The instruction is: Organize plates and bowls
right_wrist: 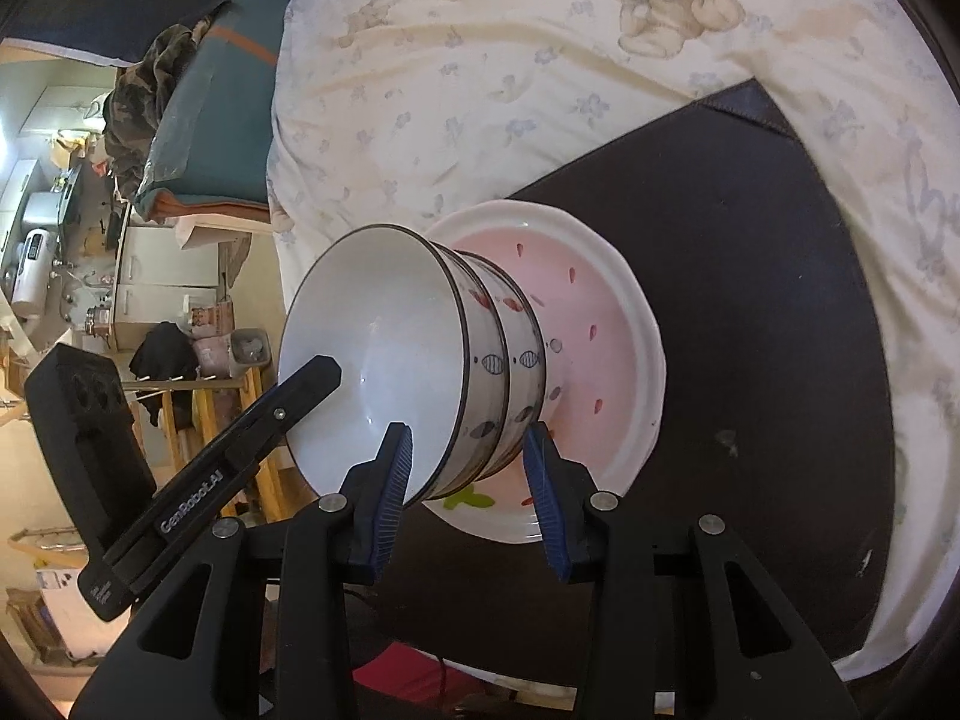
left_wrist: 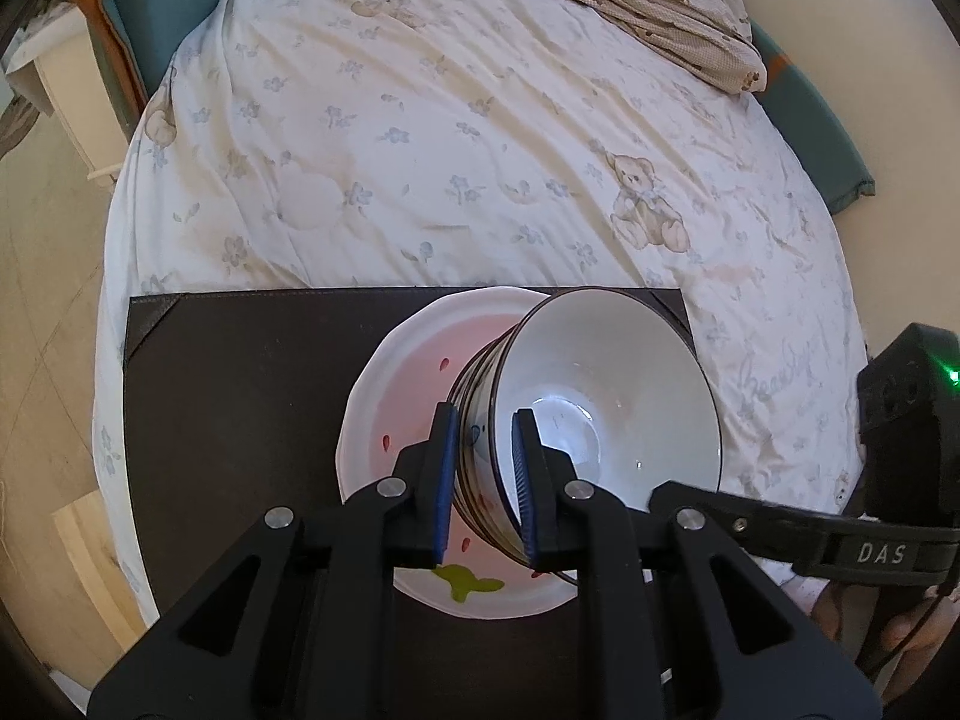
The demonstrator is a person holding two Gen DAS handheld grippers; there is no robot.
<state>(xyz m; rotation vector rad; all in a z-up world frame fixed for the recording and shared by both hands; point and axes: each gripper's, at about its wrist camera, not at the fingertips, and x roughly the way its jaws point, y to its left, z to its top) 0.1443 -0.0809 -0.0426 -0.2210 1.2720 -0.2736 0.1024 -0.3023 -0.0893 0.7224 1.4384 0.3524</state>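
Two nested bowls point(left_wrist: 600, 420) stand on the pink plate point(left_wrist: 414, 396), on a dark mat point(left_wrist: 240, 420) on the bed. The left claw point(left_wrist: 483, 486) pinches the upper bowl's rim; the right claw point(right_wrist: 468, 498) straddles both rims, unclamped. Releasing should be gentle, so the stack stays centred.

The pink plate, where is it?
The pink plate lies on the dark mat on the bed, under the stacked bowls; in the right wrist view it shows right of them.

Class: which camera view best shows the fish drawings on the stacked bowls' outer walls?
The right wrist view: the bowls turn their patterned sides toward it. The left wrist view looks mostly into the top bowl, showing only a sliver of wall.
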